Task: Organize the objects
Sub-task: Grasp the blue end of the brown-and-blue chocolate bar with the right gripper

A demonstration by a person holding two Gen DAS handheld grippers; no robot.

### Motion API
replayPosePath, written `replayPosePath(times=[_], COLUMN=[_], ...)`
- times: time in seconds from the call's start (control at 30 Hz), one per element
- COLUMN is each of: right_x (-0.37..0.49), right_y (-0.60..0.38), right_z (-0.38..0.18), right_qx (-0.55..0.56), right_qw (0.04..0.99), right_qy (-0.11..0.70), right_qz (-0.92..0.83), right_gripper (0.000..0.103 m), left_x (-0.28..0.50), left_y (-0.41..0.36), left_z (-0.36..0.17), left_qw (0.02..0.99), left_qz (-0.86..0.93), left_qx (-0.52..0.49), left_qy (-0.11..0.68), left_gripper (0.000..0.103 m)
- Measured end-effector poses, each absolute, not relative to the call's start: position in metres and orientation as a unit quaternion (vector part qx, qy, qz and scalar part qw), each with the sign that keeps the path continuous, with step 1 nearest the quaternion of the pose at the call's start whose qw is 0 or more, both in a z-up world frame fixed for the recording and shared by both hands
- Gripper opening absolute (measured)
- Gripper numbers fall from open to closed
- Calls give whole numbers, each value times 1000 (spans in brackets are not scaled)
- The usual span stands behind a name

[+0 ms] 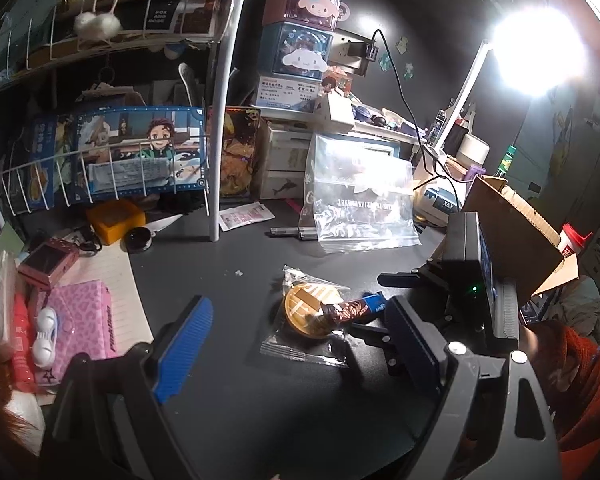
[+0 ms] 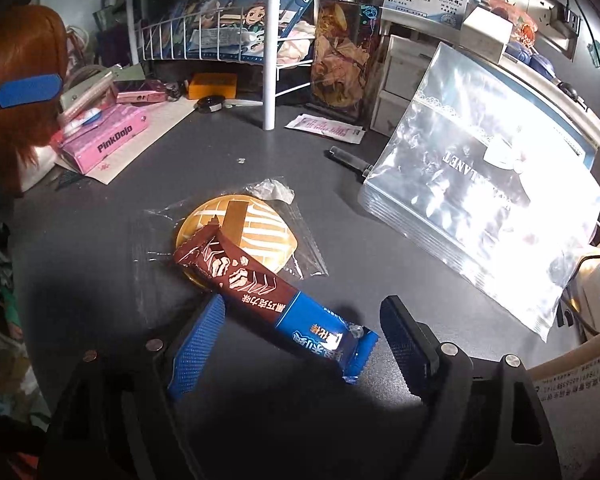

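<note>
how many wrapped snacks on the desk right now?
2. A round gold snack in a clear wrapper lies mid-desk. The brown-and-blue chocolate bar lies tilted across it, its blue end between the open right gripper's fingers. Clutter could hide others.

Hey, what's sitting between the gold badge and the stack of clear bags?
Mostly bare dark desk. In the right wrist view, only the clear wrapper's edge extends from the gold badge toward the stack of clear bags; the black pen lies farther back.

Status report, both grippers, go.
Left gripper open, empty. Right gripper open around chocolate bar. Bar overlaps bagged gold badge. Zip bags to the right.
</note>
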State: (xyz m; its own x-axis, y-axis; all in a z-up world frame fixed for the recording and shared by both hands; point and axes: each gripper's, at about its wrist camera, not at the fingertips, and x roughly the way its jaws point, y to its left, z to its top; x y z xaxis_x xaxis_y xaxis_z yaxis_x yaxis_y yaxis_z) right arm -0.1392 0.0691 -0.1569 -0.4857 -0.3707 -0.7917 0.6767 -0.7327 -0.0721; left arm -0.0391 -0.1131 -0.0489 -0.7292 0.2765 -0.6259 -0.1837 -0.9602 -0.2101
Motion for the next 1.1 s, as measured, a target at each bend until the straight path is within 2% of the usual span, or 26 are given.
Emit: replayPosePath(times=[0.2, 0.37, 0.5, 0.77, 0.97, 1.03, 1.1], right_x=[-127, -121, -135, -127, -116, -121, -124], right_y=[77, 78, 74, 74, 76, 74, 74], right_z=[-157, -150, -151, -156, -156, -160, -161], right_qx=[437, 411, 407, 438, 437, 434, 429], right_qw=[348, 338, 332, 381, 382, 382, 382], right_qy=[159, 179, 164, 152, 156, 163, 165], right_qz=[-814, -827, -835, -800, -800, -800, -802], right_gripper=[77, 77, 77, 77, 62, 49, 40], left_x=[-39, -40, -41, -40, -44, -44, -44], left_y=[-112, -109, -104, -105, -101, -98, -96], left_z=[-49, -46, -42, -44, -44, -44, -44], left_qw=[124, 128, 129, 125, 132, 136, 137], left_qz=[927, 928, 929, 927, 925, 925, 924], left_qx=[-347, -343, -341, -345, -347, -347, -349], left_qy=[-70, -73, -68, -72, -75, -74, -72], left_gripper=[86, 86, 86, 86, 86, 86, 86])
